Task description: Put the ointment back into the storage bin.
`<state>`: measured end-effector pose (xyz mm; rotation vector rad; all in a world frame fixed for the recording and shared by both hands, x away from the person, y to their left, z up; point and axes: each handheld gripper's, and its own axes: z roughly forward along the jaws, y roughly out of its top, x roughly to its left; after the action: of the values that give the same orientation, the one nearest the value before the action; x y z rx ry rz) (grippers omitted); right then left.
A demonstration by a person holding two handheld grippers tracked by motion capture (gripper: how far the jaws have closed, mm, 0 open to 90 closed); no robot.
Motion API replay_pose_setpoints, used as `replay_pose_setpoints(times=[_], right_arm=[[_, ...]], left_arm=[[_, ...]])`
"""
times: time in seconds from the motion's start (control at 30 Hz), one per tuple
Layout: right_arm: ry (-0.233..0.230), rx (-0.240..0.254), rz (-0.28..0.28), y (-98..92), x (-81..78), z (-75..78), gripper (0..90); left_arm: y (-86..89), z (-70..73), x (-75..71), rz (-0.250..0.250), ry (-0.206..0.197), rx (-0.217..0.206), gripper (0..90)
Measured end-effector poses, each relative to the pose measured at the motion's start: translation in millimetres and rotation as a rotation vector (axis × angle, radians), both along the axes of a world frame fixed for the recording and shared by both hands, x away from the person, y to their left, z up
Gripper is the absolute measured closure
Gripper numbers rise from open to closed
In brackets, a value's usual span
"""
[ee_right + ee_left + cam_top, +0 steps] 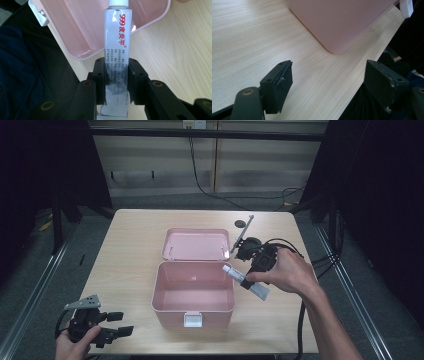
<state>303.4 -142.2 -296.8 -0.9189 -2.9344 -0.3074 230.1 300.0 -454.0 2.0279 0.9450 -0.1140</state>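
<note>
A pink box stands open in the middle of the table, its lid laid back behind it and a white latch on its front. My right gripper is shut on a white tube with red print, held at the box's right rim with its cap pointing over the inside. In the right gripper view the tube rises between the jaws of my right gripper over the pink box. My left gripper rests open near the table's front left corner; in its own view the left gripper faces the box's wall.
The wooden table has bare room left of the box. A thin grey bar and a dark round hole lie behind the right hand. Black cables trail off the right edge. Dark curtains flank the table.
</note>
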Motion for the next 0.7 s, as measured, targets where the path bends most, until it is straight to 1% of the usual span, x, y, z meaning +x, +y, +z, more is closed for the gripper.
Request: replay_pose_setpoints(times=[0.13,0.2,0.33,0.37,0.47,0.5,0.6,0.63,0.7], right_arm=[[0.002,0.000,0.016,6.2,0.6,0.8,71.4],[-0.006,0.003,0.039,12.6,0.9,3.1,71.3],[-0.008,0.000,0.059,20.1,0.3,3.2,71.3],[-0.011,0.000,0.081,23.9,1.3,3.6,71.3],[-0.010,0.003,0.093,28.0,2.0,4.0,71.3],[-0.011,0.007,0.109,32.5,3.0,4.4,71.3],[-0.017,0.016,0.127,38.5,5.3,4.6,71.3],[-0.017,0.016,0.127,38.5,5.3,4.6,71.3],[-0.015,0.012,0.146,44.4,6.9,3.4,71.3]], left_arm=[[-0.6,0.1,-0.1,-0.003,-0.002,0.003,22.9],[-0.7,0.2,-0.4,-0.001,-0.003,0.003,22.9],[-0.4,0.2,-0.3,0.000,-0.002,0.002,22.9],[-0.8,0.2,-0.5,-0.001,-0.001,0.002,22.9],[-0.8,0.4,-0.5,-0.003,-0.002,0.004,22.9],[-0.8,0.2,-0.3,-0.002,-0.001,0.004,22.9],[-0.8,0.4,-0.6,-0.002,-0.002,0.003,22.9],[-0.8,0.4,-0.6,-0.002,-0.002,0.003,22.9],[-0.7,0.4,-0.5,-0.002,-0.004,0.005,22.9]])
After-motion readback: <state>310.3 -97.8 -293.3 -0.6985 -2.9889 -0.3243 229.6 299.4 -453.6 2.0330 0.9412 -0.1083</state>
